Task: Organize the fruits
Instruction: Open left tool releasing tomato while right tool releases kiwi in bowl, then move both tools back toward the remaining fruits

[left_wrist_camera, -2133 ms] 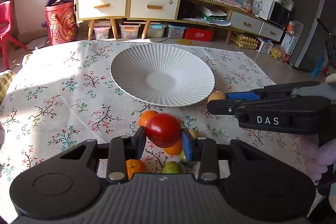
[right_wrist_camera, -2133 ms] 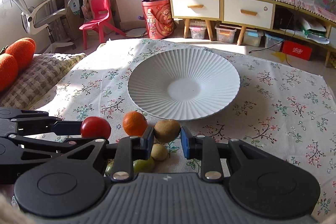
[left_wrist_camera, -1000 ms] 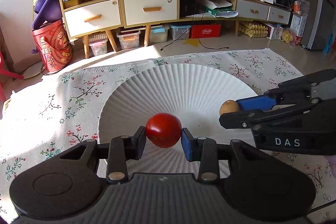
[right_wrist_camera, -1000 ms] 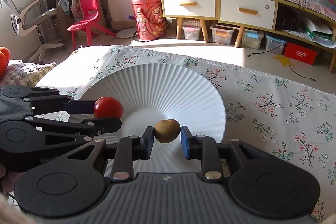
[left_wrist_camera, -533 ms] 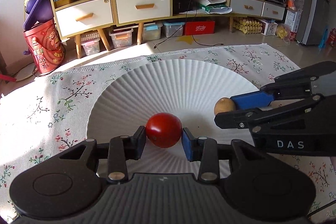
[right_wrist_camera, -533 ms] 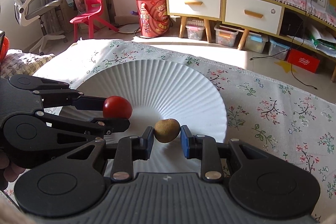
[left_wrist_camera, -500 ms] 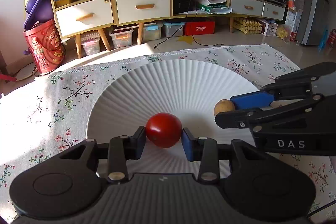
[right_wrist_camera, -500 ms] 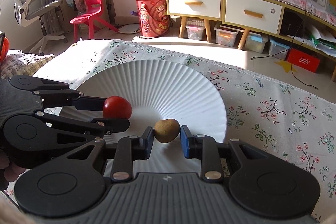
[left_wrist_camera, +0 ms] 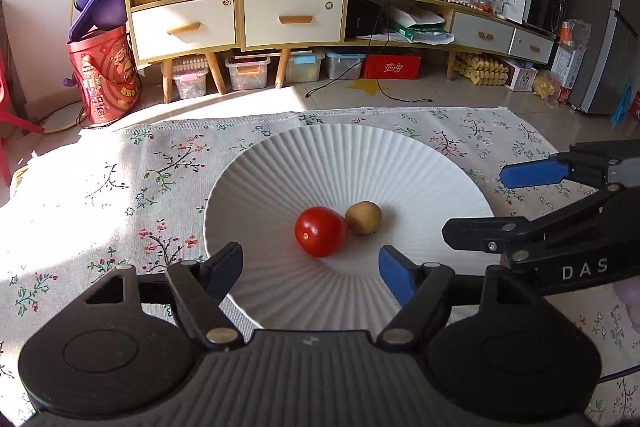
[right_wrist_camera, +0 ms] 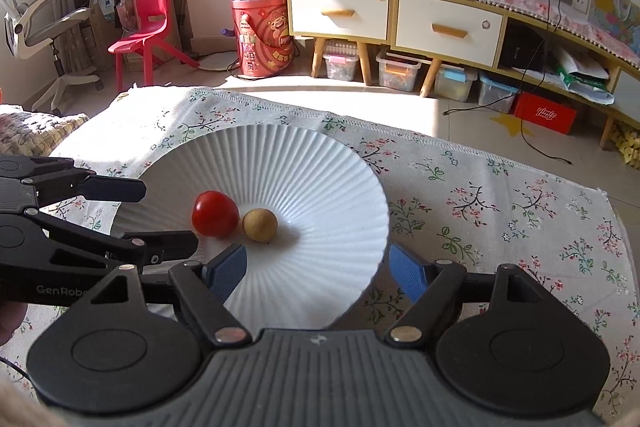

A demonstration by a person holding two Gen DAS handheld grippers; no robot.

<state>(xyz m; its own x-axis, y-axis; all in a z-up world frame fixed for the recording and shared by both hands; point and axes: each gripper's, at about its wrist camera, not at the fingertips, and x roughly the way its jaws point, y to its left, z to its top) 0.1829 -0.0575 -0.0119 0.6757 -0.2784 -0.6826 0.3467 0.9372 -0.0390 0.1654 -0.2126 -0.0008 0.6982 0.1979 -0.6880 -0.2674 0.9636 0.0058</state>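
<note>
A red tomato point(left_wrist_camera: 321, 231) and a small brown fruit point(left_wrist_camera: 363, 217) lie side by side, touching, in the middle of the white ribbed plate point(left_wrist_camera: 304, 163). My left gripper point(left_wrist_camera: 310, 273) is open and empty, just short of the tomato. My right gripper point(left_wrist_camera: 474, 201) is open and empty at the plate's right side. In the right wrist view the tomato point(right_wrist_camera: 215, 214) and brown fruit point(right_wrist_camera: 260, 225) lie on the plate point(right_wrist_camera: 320, 179) ahead of my open right gripper point(right_wrist_camera: 318, 273), with my open left gripper point(right_wrist_camera: 162, 213) at the left.
The plate stands on a floral cloth point(left_wrist_camera: 120, 195) whose far edge point(left_wrist_camera: 200, 121) drops to the floor. A shelf unit point(left_wrist_camera: 240, 7) and red bucket point(left_wrist_camera: 106, 77) stand beyond. A woven cushion point(right_wrist_camera: 32, 129) lies at the far left.
Both grippers have opened and drawn back. The tomato and the brown fruit, held half a second ago, now lie free on the plate.
</note>
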